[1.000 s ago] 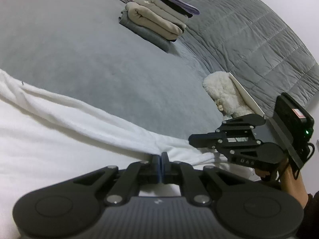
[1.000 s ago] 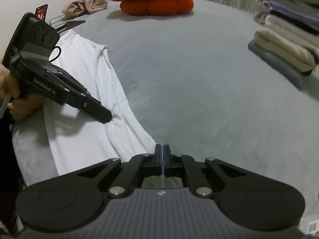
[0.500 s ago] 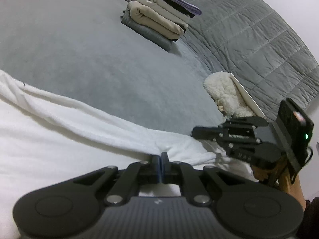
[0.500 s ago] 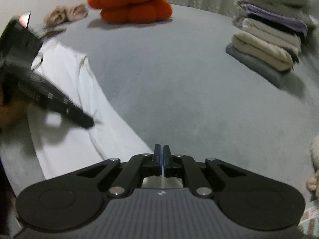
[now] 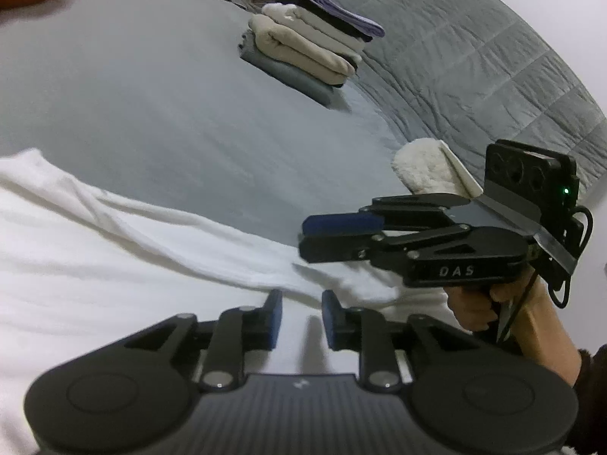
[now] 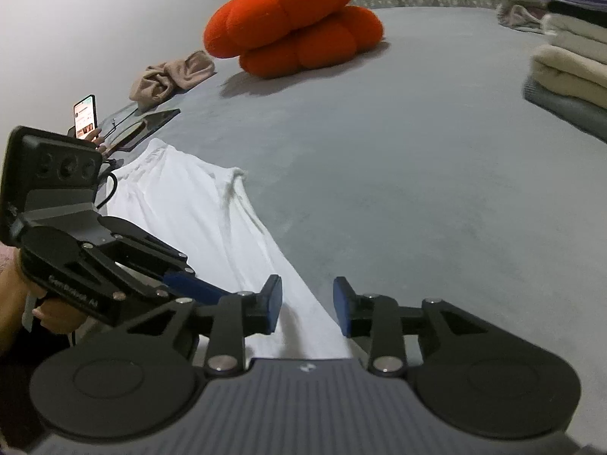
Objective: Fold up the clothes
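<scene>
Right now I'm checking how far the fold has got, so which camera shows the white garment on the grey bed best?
The right wrist view: the white garment runs lengthwise across the grey bed, showing both long edges and the far end. The left wrist view catches only a near stretch, cut by the frame's left edge.

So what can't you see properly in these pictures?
- White garment: left wrist view, its near part is hidden under the left gripper; its kind is unclear.
- Phone: right wrist view, screen too small to read.
- Folded stack: right wrist view, cut off by the right edge.
</scene>
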Action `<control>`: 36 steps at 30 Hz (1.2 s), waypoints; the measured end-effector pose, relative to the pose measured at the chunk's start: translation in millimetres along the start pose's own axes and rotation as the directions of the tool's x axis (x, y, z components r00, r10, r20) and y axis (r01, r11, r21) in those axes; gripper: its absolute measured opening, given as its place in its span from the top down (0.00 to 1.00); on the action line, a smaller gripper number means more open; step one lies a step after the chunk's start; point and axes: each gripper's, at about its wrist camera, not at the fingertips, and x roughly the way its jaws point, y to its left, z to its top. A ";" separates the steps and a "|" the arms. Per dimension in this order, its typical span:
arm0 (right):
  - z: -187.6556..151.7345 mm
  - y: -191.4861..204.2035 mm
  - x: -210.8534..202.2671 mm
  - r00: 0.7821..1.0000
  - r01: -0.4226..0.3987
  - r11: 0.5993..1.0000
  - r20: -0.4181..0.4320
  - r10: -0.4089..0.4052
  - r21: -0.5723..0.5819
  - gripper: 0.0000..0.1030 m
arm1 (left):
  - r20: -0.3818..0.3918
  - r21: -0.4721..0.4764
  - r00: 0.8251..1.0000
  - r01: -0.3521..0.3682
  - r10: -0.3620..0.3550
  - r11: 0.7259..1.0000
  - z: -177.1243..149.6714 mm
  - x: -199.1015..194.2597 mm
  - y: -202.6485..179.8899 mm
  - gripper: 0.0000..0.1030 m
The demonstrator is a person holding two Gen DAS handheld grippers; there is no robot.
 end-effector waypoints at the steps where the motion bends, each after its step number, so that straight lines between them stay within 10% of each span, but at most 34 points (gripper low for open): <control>1: 1.3 1.2 3.9 1.000 -0.003 1.000 0.001 0.003 0.002 0.67 | 0.005 0.002 1.000 -0.014 0.014 1.000 0.8 -3.1 1.5 0.73; 16: 1.4 9.5 21.7 1.000 0.029 0.999 0.001 -0.029 -0.021 0.99 | 0.044 0.112 0.971 -0.237 0.234 0.965 6.1 -25.1 9.5 0.72; 27: 5.8 8.7 17.2 0.990 0.125 0.992 0.060 -0.124 0.001 0.87 | 0.093 0.134 0.948 -0.314 0.303 0.940 9.6 -31.0 17.6 0.72; 36: -15.3 43.5 1.2 0.998 -0.013 0.995 0.068 0.020 -0.101 0.87 | 0.151 0.068 0.941 -0.316 0.303 0.946 21.4 -19.5 29.9 0.72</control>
